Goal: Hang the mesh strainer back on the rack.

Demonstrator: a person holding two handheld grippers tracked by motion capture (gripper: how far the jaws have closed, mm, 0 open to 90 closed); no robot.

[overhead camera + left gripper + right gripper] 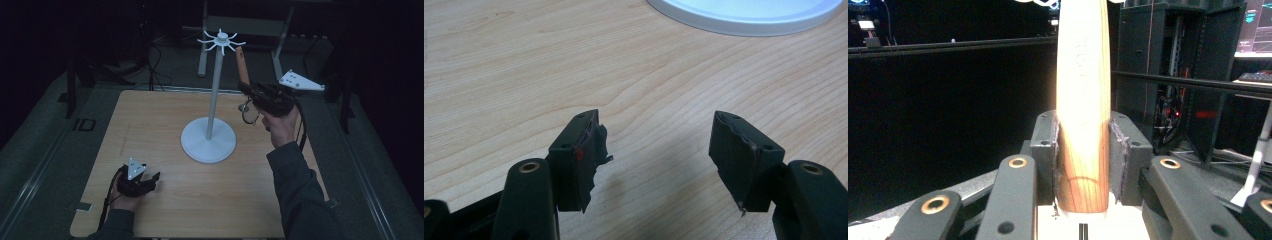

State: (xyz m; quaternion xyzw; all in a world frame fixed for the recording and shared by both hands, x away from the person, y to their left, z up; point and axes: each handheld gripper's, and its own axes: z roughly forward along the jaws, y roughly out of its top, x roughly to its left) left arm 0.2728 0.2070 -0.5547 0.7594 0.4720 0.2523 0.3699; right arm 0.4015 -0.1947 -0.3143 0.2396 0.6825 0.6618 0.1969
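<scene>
Dim high view, dark surroundings, brighter sharp gripper views

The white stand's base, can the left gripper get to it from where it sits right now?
Probably yes: the left gripper rests open on the table, and only bare wood lies between it and the stand's base.

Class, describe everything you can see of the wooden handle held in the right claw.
The wooden handle is pale, smooth, rounded wood with visible grain near its lower end. It stands upright, clamped between the right claw's two black pads, raised above the table beside the white stand's top. A metal ring hangs below the claw; its upper end runs out of frame.
</scene>
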